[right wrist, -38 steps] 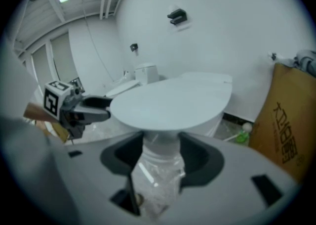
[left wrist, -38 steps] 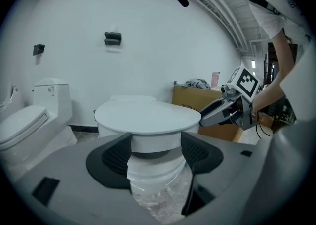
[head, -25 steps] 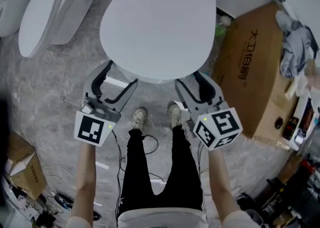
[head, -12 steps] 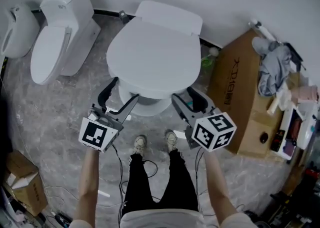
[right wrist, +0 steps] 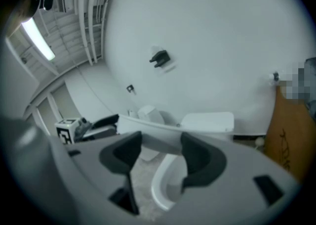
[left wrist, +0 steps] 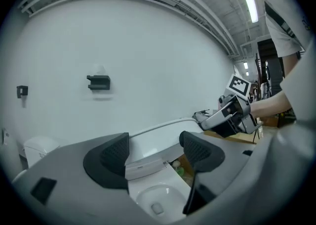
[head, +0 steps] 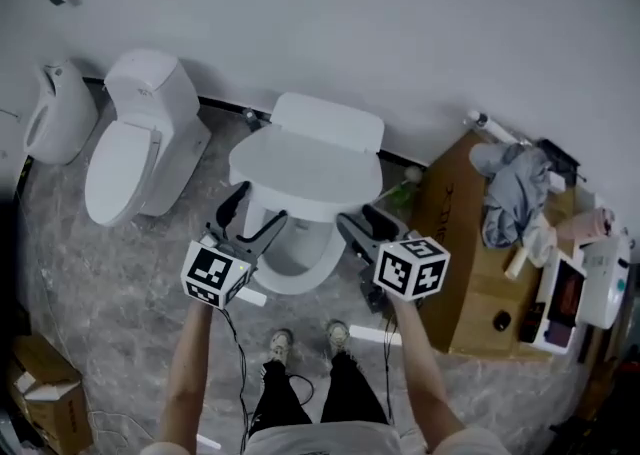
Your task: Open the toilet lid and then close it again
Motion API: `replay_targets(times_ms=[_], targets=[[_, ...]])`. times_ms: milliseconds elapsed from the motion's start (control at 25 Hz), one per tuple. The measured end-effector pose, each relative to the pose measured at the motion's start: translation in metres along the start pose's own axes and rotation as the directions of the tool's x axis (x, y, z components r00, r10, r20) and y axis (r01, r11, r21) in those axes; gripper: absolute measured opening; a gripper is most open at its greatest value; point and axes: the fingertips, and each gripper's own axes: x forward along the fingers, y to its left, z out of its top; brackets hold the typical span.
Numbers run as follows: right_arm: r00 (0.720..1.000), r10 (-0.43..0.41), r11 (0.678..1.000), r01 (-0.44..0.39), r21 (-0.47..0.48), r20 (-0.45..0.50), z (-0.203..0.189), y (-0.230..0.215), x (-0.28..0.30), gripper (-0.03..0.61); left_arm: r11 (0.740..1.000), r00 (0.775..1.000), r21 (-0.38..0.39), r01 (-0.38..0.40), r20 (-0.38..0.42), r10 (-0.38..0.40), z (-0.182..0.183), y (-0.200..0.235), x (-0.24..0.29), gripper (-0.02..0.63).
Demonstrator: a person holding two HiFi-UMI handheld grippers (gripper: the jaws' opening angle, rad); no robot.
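Left gripper: jaws wide apart and just been opening; I see no pad pressing on anything.
Left gap: rim of the toilet lid crosses the gap just past the pads. Whether it touches them I can't tell.
Right gripper: jaws apart, nothing pinched between them.
Right gap: the lid's front edge runs across just beyond both pads, about level with their tops. I can't confirm contact.
Lid pose: partway up and tilted, front edge raised, hinge side low at the tank, which sits beyond both jaw pairs.
Bowl: uncovered, below and just past the left jaws. In the right gripper view it is below the gap, between the jaws and the tank.
Grippers to each other: one on each side of the lid's front. The right one shows to the right of my left jaws with its tips at the lid rim; the left one shows to the left of my right jaws.
Second toilet: well off to the left of the left jaws, closed.
Cardboard box: off to the right of the right jaws, near the bowl, with cloth heaped on it.
Wall bracket: dark, on the white wall, high above the left jaw.
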Motion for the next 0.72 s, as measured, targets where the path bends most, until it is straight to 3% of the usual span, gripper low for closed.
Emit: replay_targets(times_ms=[240, 720], targets=[[0.999, 0.046, 0.999, -0.045, 0.004, -0.028, 0.026, -0.007, 0.007, 0.264, 0.998, 0.999, -0.057, -0.027, -0.022, 0.025, 0.018, 0.012, 0.017, 0.351], [0.998, 0.061, 0.994, -0.06, 0.094, -0.009, 0.091, -0.026, 0.017, 0.264, 0.999, 0.999, -0.034, -0.015, 0.031, 0.016, 0.071, 0.043, 0.066, 0.353]])
